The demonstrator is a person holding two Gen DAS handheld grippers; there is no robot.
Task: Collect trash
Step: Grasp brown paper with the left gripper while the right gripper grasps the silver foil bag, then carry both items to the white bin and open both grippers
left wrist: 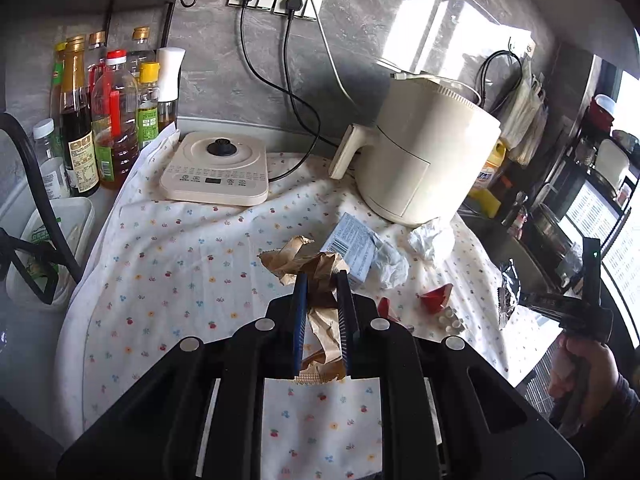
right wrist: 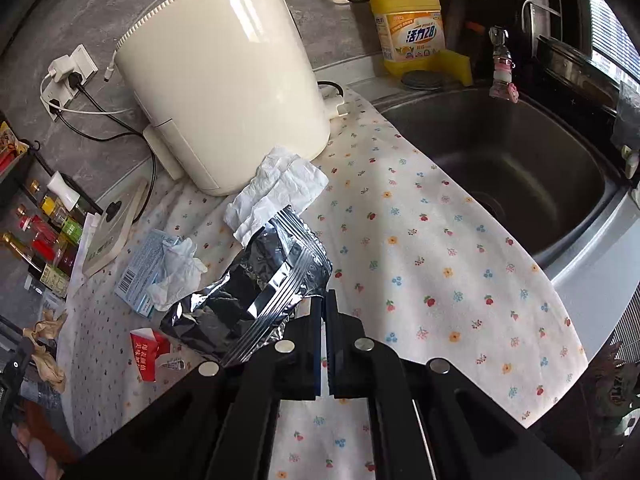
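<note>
My left gripper (left wrist: 322, 280) is shut on a crumpled brown paper bag (left wrist: 316, 268) and holds it above the flowered cloth. My right gripper (right wrist: 324, 300) is shut on the edge of a silver foil bag (right wrist: 256, 288); it also shows at the right of the left wrist view (left wrist: 508, 292). On the cloth lie a light blue carton (left wrist: 354, 246), crumpled white tissues (left wrist: 390, 262) (right wrist: 276, 192), a red wrapper (left wrist: 434, 298) (right wrist: 150, 350) and a pill blister (left wrist: 450, 320).
A cream air fryer (left wrist: 424, 156) stands at the back of the cloth, a cream induction plate (left wrist: 216, 168) to its left. Oil and sauce bottles (left wrist: 112, 120) line the left wall. A steel sink (right wrist: 500, 168) lies to the right, with a yellow detergent bottle (right wrist: 412, 24) behind.
</note>
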